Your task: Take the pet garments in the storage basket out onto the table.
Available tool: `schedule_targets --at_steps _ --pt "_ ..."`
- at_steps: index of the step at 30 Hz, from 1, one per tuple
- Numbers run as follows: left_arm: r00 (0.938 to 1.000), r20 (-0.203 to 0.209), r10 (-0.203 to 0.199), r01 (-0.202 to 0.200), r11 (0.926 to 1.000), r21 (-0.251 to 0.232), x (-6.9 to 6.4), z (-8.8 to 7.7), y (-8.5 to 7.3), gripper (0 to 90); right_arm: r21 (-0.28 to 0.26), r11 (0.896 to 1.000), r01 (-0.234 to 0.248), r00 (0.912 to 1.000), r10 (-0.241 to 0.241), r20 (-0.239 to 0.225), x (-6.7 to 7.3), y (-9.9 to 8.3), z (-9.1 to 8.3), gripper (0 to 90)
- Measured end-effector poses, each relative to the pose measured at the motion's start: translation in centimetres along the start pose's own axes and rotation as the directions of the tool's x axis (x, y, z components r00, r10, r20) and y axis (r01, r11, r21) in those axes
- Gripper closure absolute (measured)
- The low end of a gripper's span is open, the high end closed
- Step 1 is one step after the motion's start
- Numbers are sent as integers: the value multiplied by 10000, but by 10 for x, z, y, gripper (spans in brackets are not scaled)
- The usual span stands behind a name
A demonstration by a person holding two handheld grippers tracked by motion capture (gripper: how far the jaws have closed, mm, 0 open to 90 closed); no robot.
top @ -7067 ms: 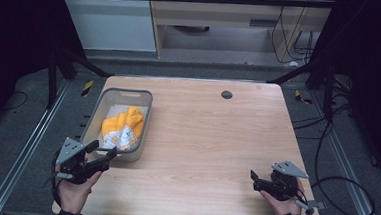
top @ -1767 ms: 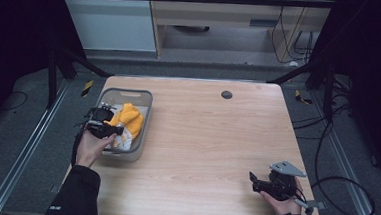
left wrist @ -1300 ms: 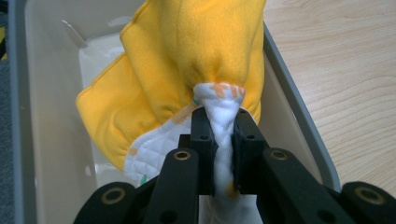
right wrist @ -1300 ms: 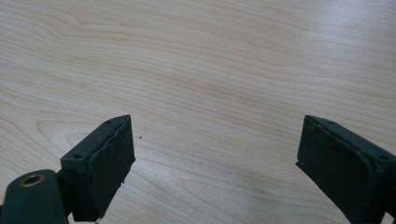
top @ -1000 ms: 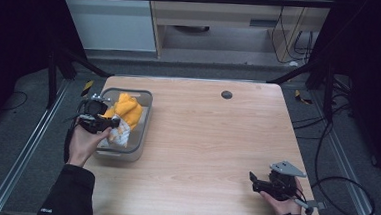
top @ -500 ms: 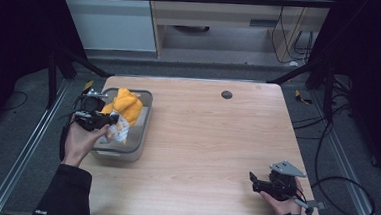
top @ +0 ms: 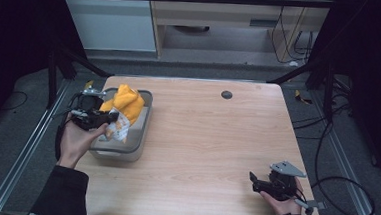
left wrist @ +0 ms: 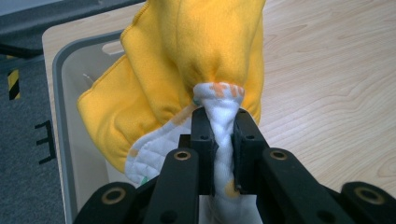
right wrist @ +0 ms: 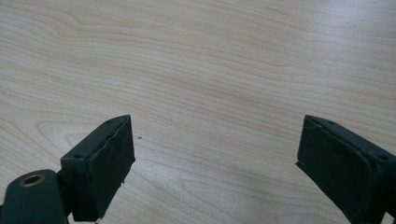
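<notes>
Pinched tight on a fold of white quilted cloth, the left gripper (top: 108, 117) holds a yellow-and-white garment (top: 124, 108) over the grey plastic bin (top: 139, 134) at the table's left edge. From the high view the bundle reads as little more than a yellow lump with a pale tail, and the hand (top: 73, 143) and gripper body cover the bin's near left wall. The left gripper view brings the detail: the left gripper (left wrist: 223, 140) has its jaws pressed together on white fabric with orange print, the yellow fleece of the garment (left wrist: 196, 51) bunched just above them, the bin (left wrist: 60, 84) behind and below. The garment's lower end is cut off behind the jaws. Whether it clears the bin floor cannot be told. Across the wooden table (top: 211, 139), well apart near the right front corner, the right gripper (top: 256, 181) appears small and dark; the right gripper view shows the right gripper (right wrist: 215, 158) spread wide over bare wood, gripping nothing.
</notes>
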State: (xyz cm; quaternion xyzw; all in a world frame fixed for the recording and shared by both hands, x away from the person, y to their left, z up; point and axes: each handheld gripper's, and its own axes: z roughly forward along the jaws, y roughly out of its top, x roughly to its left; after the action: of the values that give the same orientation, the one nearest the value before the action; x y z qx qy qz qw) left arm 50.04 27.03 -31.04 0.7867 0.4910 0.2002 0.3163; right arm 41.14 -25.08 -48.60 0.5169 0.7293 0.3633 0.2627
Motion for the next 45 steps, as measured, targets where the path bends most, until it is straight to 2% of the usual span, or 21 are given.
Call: schedule_targets --at_steps 13,17,24,32,37,45 --pt "9969 569 547 -540 9984 -137 -22 -7 5 812 -16 10000 16 10000 -16 34 0 0 0 109" --pt "9937 838 739 -724 9972 -205 -31 -8 6 812 -4 10000 -61 10000 61 5 0 0 0 109" --pt "9880 1077 1109 -1080 9936 -321 -45 -12 10 812 -47 10000 -1 10000 1 32 -1 0 0 108" --pt "9783 1410 1516 -1468 9882 -437 -63 -10 13 812 -84 10000 -26 10000 26 26 -1 0 -1 109" --pt "9699 1615 1822 -1778 9832 -415 -76 -6 16 812 -70 9999 -123 9999 123 -6 0 0 -1 109" --pt "9601 1878 2070 -2016 9783 -475 -91 0 18 812 -83 9999 -88 10000 88 -8 -1 0 -2 109"
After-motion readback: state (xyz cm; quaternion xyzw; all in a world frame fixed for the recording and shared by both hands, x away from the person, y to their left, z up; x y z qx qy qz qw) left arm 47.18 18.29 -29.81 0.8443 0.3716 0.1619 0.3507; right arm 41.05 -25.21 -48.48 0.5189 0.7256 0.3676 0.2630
